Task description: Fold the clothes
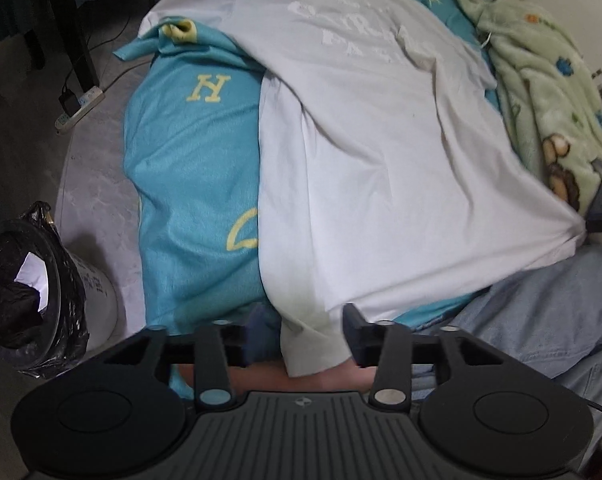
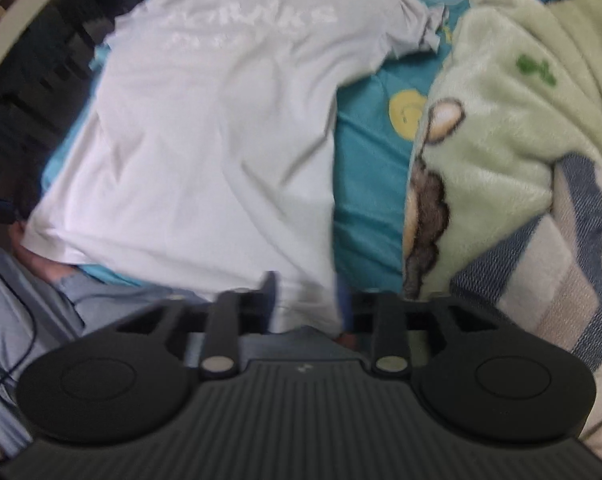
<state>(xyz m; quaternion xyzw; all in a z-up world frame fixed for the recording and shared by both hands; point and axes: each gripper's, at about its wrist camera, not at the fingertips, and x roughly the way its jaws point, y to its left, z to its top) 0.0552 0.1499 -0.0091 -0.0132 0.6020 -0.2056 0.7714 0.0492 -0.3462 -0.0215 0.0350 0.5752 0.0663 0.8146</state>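
A teal bedsheet with yellow letters (image 1: 193, 152) is spread beneath a rumpled pale-green fleece blanket with cartoon prints (image 2: 501, 128). A black-lined waste bin (image 1: 25, 292) and white power strip (image 1: 81, 106) are seen on the grey floor (image 1: 97, 184).

You can read a yellow letter "H" (image 1: 208, 88) on the teal bedsheet (image 1: 181, 184). A second yellow mark (image 1: 243, 234) below it is half covered and unreadable. The white T-shirt (image 1: 381, 160) carries pale chest lettering (image 1: 357, 36), too faint and blurred to make out in either wrist view.
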